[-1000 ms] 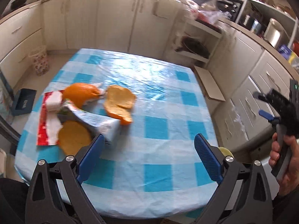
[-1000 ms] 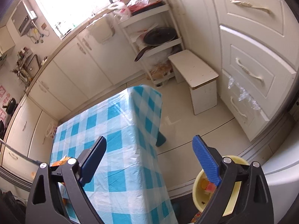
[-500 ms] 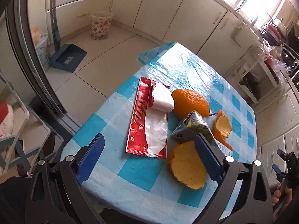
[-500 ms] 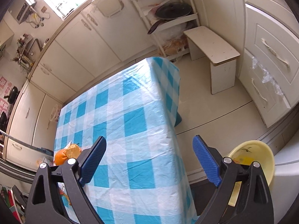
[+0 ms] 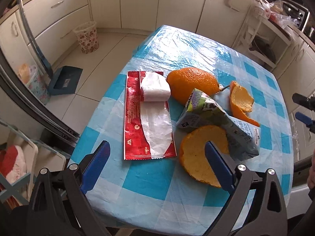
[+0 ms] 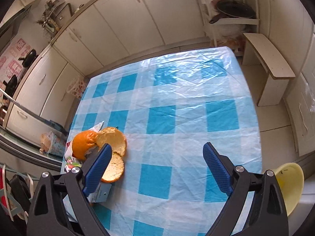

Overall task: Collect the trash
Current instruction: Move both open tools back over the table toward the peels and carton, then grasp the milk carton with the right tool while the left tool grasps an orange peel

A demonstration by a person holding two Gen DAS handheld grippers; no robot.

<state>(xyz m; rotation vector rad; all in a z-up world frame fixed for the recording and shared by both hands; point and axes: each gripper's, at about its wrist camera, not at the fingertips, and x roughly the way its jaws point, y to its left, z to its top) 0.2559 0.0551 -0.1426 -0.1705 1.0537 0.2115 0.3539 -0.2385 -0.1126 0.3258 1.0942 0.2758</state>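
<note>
Both grippers, left (image 5: 157, 163) and right (image 6: 157, 165), gaped apart, empty. At frame centre, a crushed juice carton (image 5: 218, 122) lay across orange peel (image 5: 200, 163), beside a red wrapper (image 5: 145, 118).

I see a table (image 5: 187, 59) under a blue-and-white checked plastic cloth. On its near-left corner lie a red wrapper (image 5: 135, 118) with its white inside curled back, three orange peels (image 5: 192, 82) (image 5: 241, 102) (image 5: 198, 157), and a crushed drink carton (image 5: 216, 116) resting among them.

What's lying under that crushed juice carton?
The carton lies partly on a peel near the camera. Behind it sit a larger peel and a curled one. What is under its middle is hidden.
</note>
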